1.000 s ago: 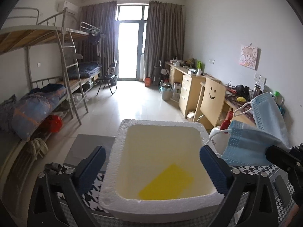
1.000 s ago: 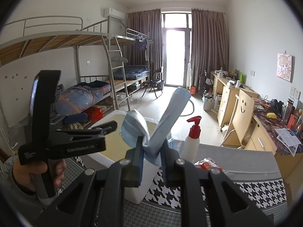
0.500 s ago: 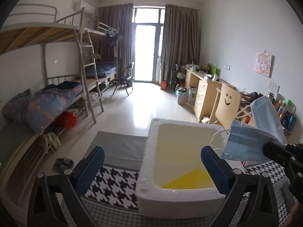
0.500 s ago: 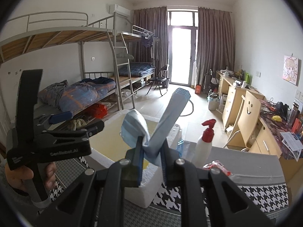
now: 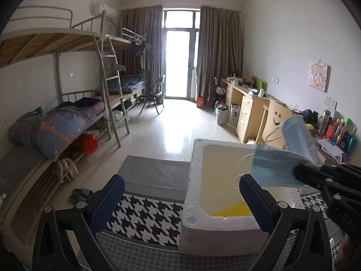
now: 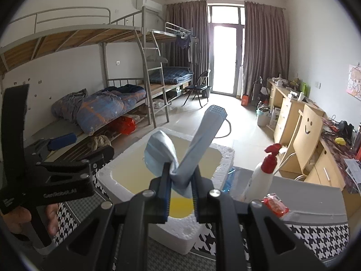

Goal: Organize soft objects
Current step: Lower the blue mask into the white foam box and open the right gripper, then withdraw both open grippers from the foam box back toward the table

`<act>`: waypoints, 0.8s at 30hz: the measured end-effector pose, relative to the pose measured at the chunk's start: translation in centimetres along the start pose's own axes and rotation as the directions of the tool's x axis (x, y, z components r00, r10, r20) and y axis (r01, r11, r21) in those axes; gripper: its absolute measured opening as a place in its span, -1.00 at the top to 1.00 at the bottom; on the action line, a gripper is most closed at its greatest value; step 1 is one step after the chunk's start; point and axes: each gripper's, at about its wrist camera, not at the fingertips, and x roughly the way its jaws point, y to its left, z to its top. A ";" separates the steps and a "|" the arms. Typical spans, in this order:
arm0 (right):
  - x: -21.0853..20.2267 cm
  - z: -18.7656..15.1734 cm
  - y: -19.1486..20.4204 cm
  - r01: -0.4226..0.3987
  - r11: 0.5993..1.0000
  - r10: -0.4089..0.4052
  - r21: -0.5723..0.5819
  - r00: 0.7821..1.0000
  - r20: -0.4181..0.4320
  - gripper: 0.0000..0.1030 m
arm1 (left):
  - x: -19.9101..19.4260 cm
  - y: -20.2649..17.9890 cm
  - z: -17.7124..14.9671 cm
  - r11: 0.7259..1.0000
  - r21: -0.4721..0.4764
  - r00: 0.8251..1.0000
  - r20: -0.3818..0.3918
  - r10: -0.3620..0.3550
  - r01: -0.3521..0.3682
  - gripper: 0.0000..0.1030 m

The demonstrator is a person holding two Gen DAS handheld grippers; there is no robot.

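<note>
A: What does the right gripper (image 6: 180, 187) hold?

B: Its jaws are pressed together on a blue mask (image 6: 191, 149). The mask is folded in the middle between the pads. One half stands up and away from the fingertips, the other half curls to the left of them. An ear loop hangs at the far end.

A: And where is the mask from the other side?

B: In the left wrist view the mask (image 5: 286, 158) comes in from the right, at the tip of the right gripper (image 5: 300, 171), just above the right finger (image 5: 255, 201) of the left gripper (image 5: 180, 201). It hangs over the box (image 5: 191, 216).

A: The box, where is it?

B: It is a white foam box (image 6: 223, 162), open on top, directly ahead of the right gripper and below the mask. Inside, near the fingertips, lies a yellow sheet (image 6: 180, 205). For the left gripper the box is ahead and to the right; the right finger stands in front of its near wall.

A: Is the left gripper holding something?

B: No. Its jaws stand wide apart, with nothing between them. Under them is the cloth (image 5: 146, 216) with the black and white pattern.

A: What else is near?

B: To the right of the right gripper stands a spray bottle (image 6: 261, 171) with a red head, and a red packet (image 6: 275, 205) lies just beside it. On the left a hand (image 6: 20, 219) holds the left gripper (image 6: 67, 158).
</note>
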 end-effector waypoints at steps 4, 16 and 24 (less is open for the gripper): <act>1.2 0.0 -0.4 -0.015 1.000 0.015 0.001 1.000 -0.023 0.61 | -0.5 0.1 -0.2 1.000 0.004 1.000 0.006 -0.008 0.008 -0.98; 3.7 -0.1 -0.4 -0.009 1.000 0.008 -0.014 0.996 -0.085 -0.26 | -0.6 0.9 -0.6 1.000 0.001 1.000 -0.001 0.004 -0.004 -0.98; 2.2 -0.1 -0.3 -0.004 1.000 0.003 -0.018 0.999 -0.050 -0.28 | -0.9 1.0 -0.6 1.000 0.002 1.000 0.006 -0.005 0.005 -0.98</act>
